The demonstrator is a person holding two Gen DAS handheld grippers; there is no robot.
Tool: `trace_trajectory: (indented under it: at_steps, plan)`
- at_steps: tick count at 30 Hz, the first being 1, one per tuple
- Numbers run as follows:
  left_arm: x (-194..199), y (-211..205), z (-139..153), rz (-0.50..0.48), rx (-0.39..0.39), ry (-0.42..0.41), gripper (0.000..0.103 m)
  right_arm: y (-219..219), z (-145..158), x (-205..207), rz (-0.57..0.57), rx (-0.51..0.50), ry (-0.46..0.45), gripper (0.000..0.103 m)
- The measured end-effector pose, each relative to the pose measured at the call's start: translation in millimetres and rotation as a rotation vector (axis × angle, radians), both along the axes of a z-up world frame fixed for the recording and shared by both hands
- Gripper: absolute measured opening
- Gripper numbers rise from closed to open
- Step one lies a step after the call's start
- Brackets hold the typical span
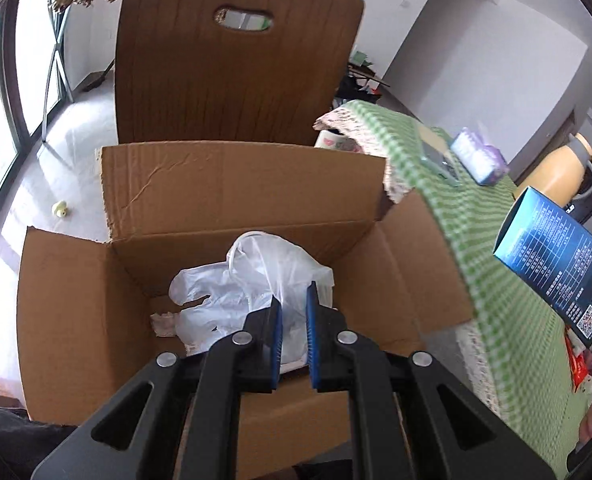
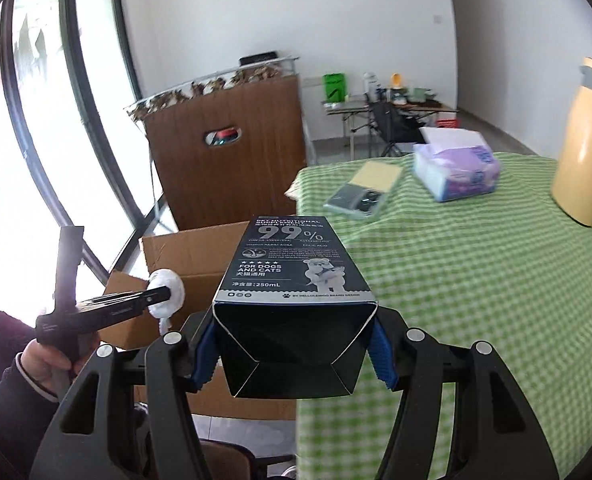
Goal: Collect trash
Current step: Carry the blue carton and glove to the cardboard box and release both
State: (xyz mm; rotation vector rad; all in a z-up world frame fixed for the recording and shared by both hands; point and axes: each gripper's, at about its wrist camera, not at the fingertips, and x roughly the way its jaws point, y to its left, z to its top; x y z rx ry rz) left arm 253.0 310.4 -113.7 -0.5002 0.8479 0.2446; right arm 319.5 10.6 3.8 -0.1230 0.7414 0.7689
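Item 1: left gripper [image 1: 293, 300], pads nearly pressed together, is pinching a white plastic bag [image 1: 263, 276]; the bag is hanging at frame centre over the open cardboard box [image 1: 67, 320].

Item 2: right gripper [image 2: 293, 344], pads spread wide, is clamping a dark blue carton [image 2: 291, 264] at lower centre, over the near edge of the green-checked table [image 2: 456, 280].

Item 3: tissue pack [image 2: 456, 172] and yellow jug [image 2: 584, 148] are sitting upper right.
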Motion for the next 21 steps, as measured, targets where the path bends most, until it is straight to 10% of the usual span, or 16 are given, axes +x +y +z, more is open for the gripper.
trace_trajectory:
  at_steps: [7, 10, 17, 21]
  plan:
    - [-5, 41, -42, 0.055, -0.044, 0.060, 0.014, 125, -69, 25, 0.204, -0.148, 0.169, 0.060]
    - [-11, 43, -53, 0.046, -0.012, 0.054, 0.044, 168, -96, 29, 0.264, -0.233, 0.212, 0.060]
    - [-15, 60, -61, 0.114, -0.023, 0.073, 0.055, 221, -145, 43, 0.372, -0.362, 0.346, 0.064]
    - [-15, 60, -55, 0.130, -0.007, 0.069, 0.055, 227, -149, 57, 0.217, -0.524, 0.162, 0.077]
